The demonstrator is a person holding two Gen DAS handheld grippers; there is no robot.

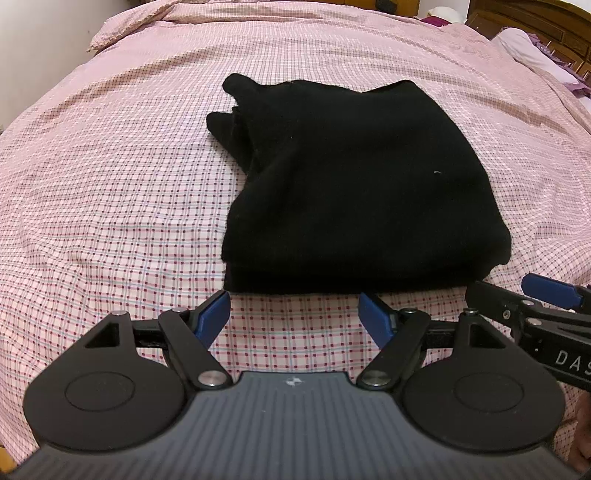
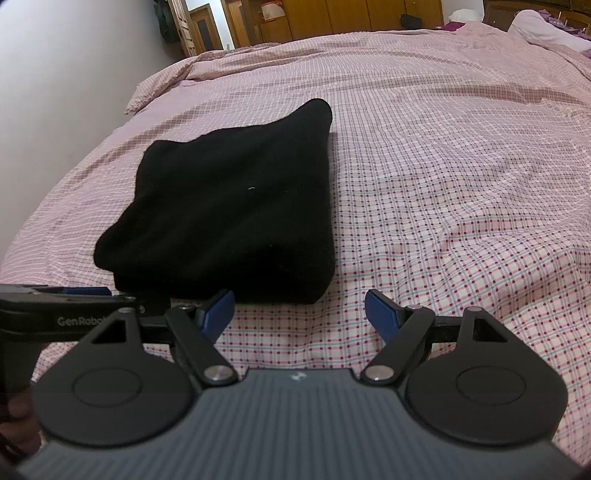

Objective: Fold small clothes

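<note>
A black garment lies folded into a thick rectangle on the pink checked bedsheet. It also shows in the right wrist view. My left gripper is open and empty, just short of the garment's near edge. My right gripper is open and empty, just short of the garment's near right corner. The right gripper shows at the right edge of the left wrist view. The left gripper shows at the left edge of the right wrist view.
The bed fills both views. A white wall runs along its left side. Wooden cabinets and a doorway stand beyond the far end. A white pillow and purple cloth lie at the far right.
</note>
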